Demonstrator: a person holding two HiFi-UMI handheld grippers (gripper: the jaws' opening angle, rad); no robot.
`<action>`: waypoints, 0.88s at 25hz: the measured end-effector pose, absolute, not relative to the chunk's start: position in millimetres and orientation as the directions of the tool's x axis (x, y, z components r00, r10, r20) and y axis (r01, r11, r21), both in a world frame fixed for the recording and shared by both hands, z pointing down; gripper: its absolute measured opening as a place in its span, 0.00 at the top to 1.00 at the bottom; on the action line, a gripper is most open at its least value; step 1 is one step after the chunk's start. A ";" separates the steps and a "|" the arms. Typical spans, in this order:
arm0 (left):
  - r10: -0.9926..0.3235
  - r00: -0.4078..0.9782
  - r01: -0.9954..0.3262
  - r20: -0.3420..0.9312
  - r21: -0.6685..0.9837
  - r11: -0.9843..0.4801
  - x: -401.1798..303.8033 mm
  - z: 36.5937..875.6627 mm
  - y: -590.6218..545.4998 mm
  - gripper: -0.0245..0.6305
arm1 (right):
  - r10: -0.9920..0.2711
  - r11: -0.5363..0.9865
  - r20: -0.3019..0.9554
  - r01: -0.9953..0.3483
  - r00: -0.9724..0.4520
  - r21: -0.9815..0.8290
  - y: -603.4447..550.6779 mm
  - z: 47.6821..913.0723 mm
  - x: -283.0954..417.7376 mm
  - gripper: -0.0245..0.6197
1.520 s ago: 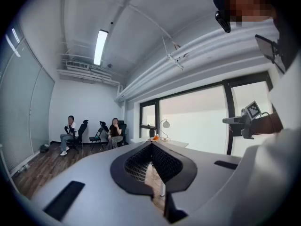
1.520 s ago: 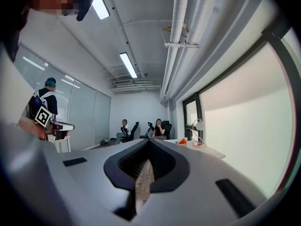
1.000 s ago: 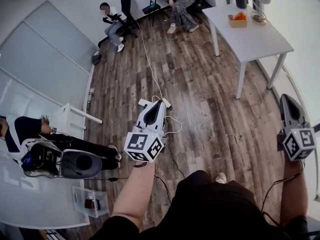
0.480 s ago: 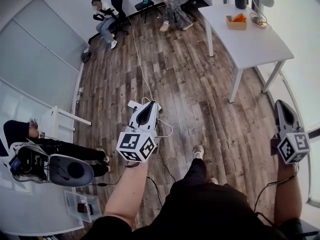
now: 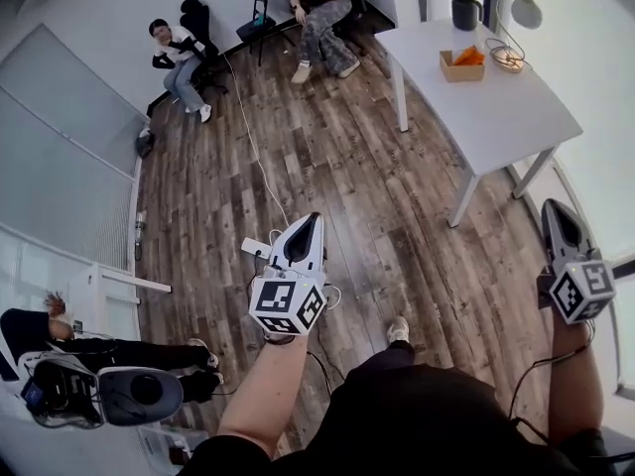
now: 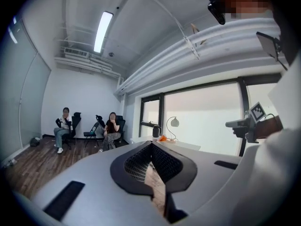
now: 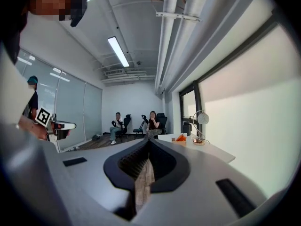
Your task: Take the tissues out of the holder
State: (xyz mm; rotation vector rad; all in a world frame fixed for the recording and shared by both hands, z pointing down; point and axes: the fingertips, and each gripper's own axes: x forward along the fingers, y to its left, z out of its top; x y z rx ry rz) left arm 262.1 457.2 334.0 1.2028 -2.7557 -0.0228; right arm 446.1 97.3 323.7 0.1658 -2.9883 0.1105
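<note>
The tissue holder (image 5: 458,66) is a small wooden box with orange tissues (image 5: 469,56) sticking out, standing on the white table (image 5: 506,112) at the far right. It also shows small and distant as the holder (image 6: 162,138) in the left gripper view and the holder (image 7: 180,138) in the right gripper view. My left gripper (image 5: 314,218) hangs over the wood floor, shut and empty, far from the table. My right gripper (image 5: 552,206) is level with the table's near end, also shut with nothing in it. Both pairs of jaws meet at their tips, left gripper (image 6: 151,144) and right gripper (image 7: 149,140).
A black kettle (image 5: 465,10) and a desk lamp (image 5: 524,10) stand on the table beyond the holder. Two people sit on chairs (image 5: 260,8) at the far wall. A white cable (image 5: 248,137) runs across the floor. A person with equipment (image 5: 109,395) sits at lower left.
The view has swung and moved forward, so the table and the seated people have slid left in the picture. Both grippers stay shut and held out in front.
</note>
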 end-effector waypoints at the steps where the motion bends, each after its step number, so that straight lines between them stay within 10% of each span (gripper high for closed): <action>1: -0.738 -0.665 -0.734 0.113 0.082 0.674 246.4 334.3 453.1 0.96 | -0.108 0.992 0.158 -0.118 -0.981 -0.054 97.6 323.6 432.0 0.95; 22: -0.767 -0.636 -0.770 0.089 -0.012 0.637 23.7 341.9 402.3 0.96 | -0.204 0.973 0.120 -0.215 -0.972 -0.081 34.7 333.6 219.2 0.95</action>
